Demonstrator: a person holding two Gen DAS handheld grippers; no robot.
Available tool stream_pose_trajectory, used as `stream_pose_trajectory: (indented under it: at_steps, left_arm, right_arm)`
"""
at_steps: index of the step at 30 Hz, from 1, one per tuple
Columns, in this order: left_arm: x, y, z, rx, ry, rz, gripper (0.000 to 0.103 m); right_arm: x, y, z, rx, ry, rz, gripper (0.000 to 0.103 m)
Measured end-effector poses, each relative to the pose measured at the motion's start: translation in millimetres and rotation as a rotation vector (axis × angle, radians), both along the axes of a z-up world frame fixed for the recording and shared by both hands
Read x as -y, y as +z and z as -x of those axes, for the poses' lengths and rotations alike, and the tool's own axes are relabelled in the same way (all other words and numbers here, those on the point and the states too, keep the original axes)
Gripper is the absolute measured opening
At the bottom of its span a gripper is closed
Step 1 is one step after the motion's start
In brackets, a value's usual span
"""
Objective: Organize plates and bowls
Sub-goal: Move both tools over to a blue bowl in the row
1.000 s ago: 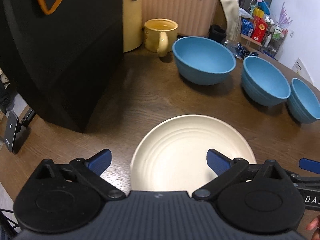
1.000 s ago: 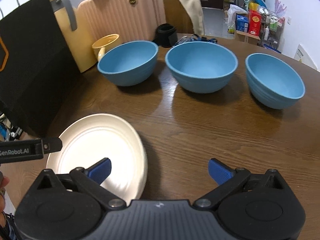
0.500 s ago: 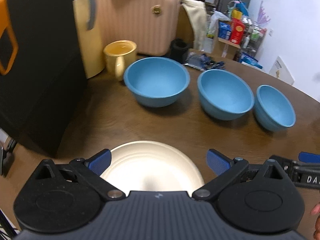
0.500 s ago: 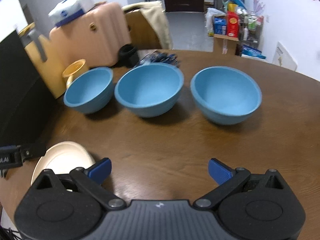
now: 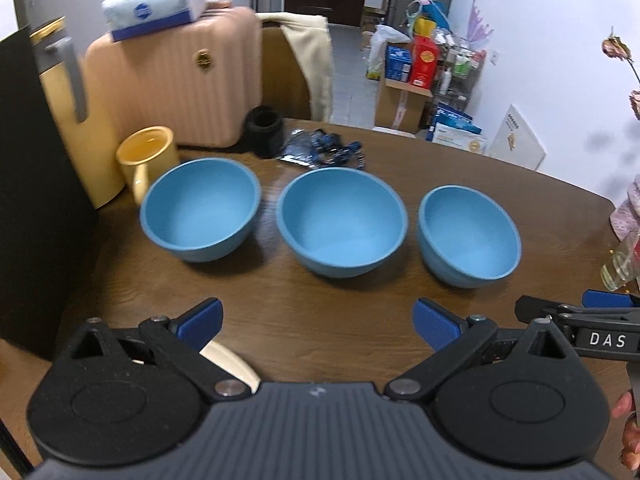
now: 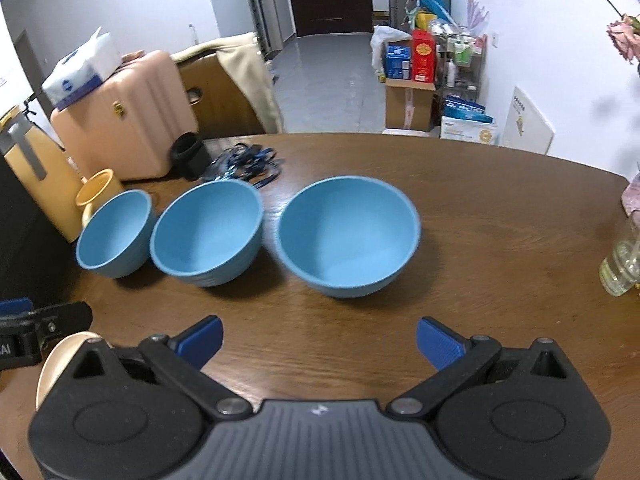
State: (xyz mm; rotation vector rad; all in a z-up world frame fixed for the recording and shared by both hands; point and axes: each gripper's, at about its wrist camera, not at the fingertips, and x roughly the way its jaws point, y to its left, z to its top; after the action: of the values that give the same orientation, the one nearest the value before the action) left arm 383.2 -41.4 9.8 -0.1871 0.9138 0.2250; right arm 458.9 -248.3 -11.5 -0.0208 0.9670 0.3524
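**Op:** Both tongs empty from where I sit. Left gripper [image 5: 316,320]: blue pads spread wide, nothing between them. Right gripper [image 6: 318,338]: the same, jaws well apart, over bare wooden table [image 6: 500,240].

**Obs:** And the crockery?

**Op:** Cream plate [image 5: 230,362] sits near, low left, mostly hidden under my left tool; only a sliver of rim shows. Further out, three blue bowls in a row across the table: left bowl [image 5: 200,216], middle bowl [image 5: 342,222], right bowl [image 5: 468,236]. All upright, close but not touching in the left view. The right bowl lies straight ahead of my right gripper.

**Obs:** How will they handle?

**Op:** My guess: rigid, matte, fairly light, maybe plastic or fibre composite, though I can't rule out ceramic. Walls curve steeply, so the outside would slip. I'd pinch the rim, one pad inside and one outside, and lift level.

**Obs:** Hazards?

**Op:** Yellow mug [image 5: 146,156] sits just beside the left bowl on its far left. Glass jar [image 6: 622,264] at far right, well clear. The plate, flat on the wood, offers little edge to get under.
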Motion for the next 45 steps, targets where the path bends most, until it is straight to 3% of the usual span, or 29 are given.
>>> stream_pose_trajectory:
  at_steps: [10, 22, 32, 45]
  left_arm:
    - [42, 8, -41, 0.005, -0.002, 0.023, 0.103]
    - [69, -5, -84, -0.037, 0.075, 0.096, 0.103]
    - [81, -14, -117, -0.07, 0.147, 0.123, 0.103]
    - [82, -46, -140, -0.138, 0.268, 0.177, 0.103]
  right_arm:
    - [41, 10, -41, -0.005, -0.017, 0.027, 0.103]
    - [73, 12, -87, -0.009, -0.054, 0.041, 0.103]
    - [72, 11, -131, -0.033, -0.037, 0.06, 0.103]
    - [56, -22, -171, -0.091, 0.025, 0.075, 0.102]
